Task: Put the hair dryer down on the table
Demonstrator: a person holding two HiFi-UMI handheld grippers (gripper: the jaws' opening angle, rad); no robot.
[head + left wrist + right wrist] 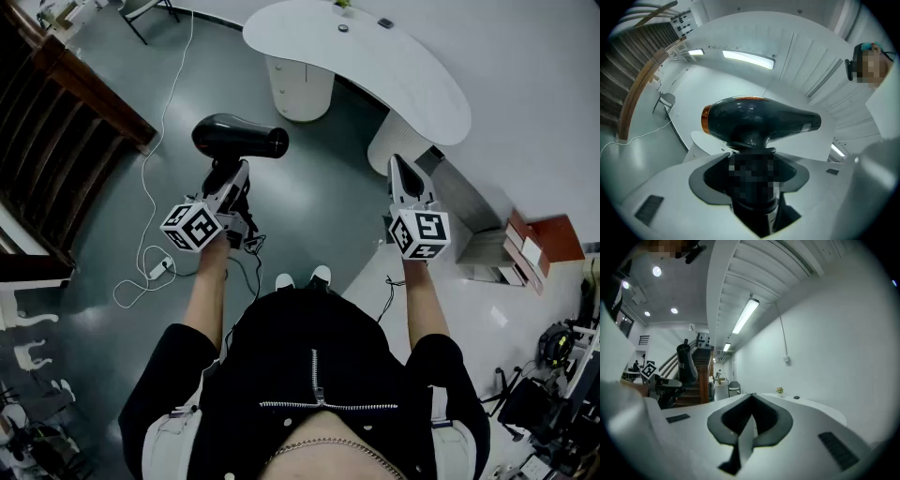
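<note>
We hold the hair dryer (240,139) in the left gripper (231,176). Its jaws stand wide but are clamped on the dark handle, and the barrel lies crosswise above them with its orange-ringed end to the left in the left gripper view. The right gripper (403,169) is level beside it, jaws closed together with nothing between them.

The dryer hangs over the floor, well apart from the white curved counter (412,89) ahead, so the set-down has not begun and we judge the carry to be the step in hand.

To do it well, we would walk up until the dryer is over the near, bare stretch of the counter. That spot is away from the two small dark objects (343,28) and the little plant (780,390) at the far end. We would hold the grip firm on the way, since the heavy barrel sits above the jaws and could tip sideways if the clamp slackens.

At the counter we would lower slowly and tilt the gripper so the barrel and handle lie down together, because standing on its handle end the dryer would likely topple. The jaws should open only once the counter carries the weight, and then draw straight back along the handle.

A dark cord (246,246) hangs under the left gripper, and we cannot tell whether it belongs to the dryer. We would watch that it does not snag. The right gripper can stay clear.
</note>
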